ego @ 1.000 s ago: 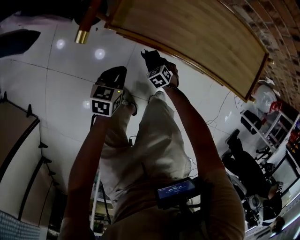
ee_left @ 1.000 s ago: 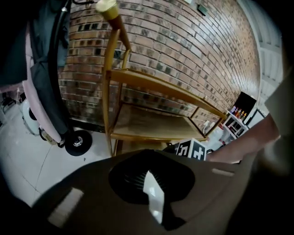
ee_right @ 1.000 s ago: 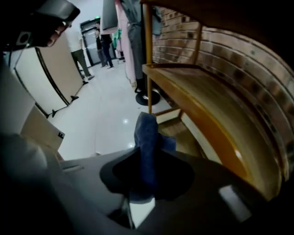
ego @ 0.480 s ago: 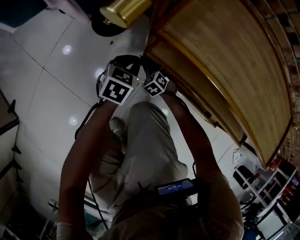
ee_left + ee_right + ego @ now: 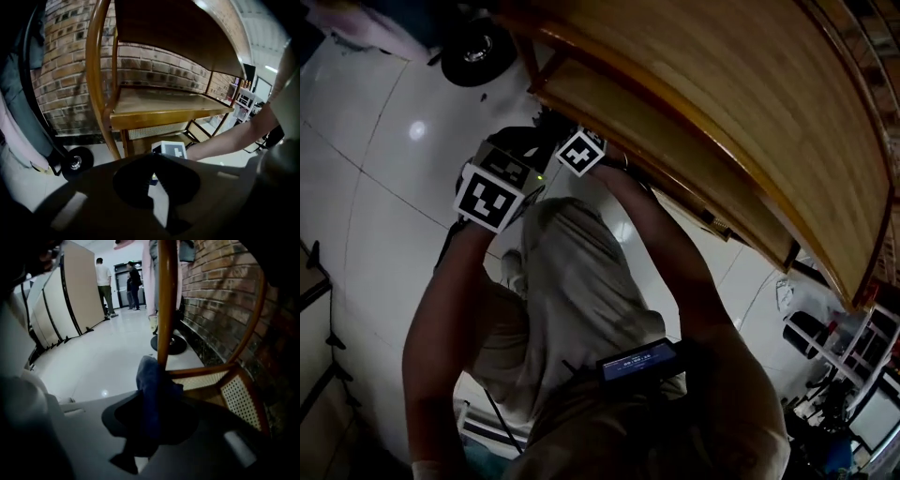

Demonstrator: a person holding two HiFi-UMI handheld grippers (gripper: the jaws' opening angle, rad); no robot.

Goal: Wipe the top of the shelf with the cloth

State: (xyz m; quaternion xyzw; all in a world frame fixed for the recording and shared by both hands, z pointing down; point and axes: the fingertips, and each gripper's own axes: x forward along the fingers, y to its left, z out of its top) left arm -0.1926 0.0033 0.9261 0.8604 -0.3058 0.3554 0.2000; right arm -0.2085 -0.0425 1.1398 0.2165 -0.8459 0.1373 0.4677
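A dark blue cloth (image 5: 152, 390) hangs bunched from my right gripper (image 5: 150, 423), which is shut on it, close to a wooden post (image 5: 166, 301) of the shelf and above its cane-mesh bottom panel (image 5: 239, 404). In the head view the shelf's wooden top (image 5: 741, 103) fills the upper right, and both grippers sit below its edge, left gripper (image 5: 514, 155) beside right gripper (image 5: 572, 141). My left gripper (image 5: 154, 187) holds nothing; its jaws are dark with only a thin sliver of light between them. It faces the shelf's middle board (image 5: 159, 105) and the right gripper's marker cube (image 5: 169, 149).
A brick wall (image 5: 70, 70) stands behind the shelf. A black wheeled base (image 5: 476, 52) sits on the white tiled floor (image 5: 366, 169) at the shelf's end, under hanging clothes (image 5: 18, 122). Two people (image 5: 104, 284) stand far off by folding partitions (image 5: 75, 291).
Both grippers have moved from over the open floor to the shelf's side, under the edge of its top. The shelf now fills more of the head view.
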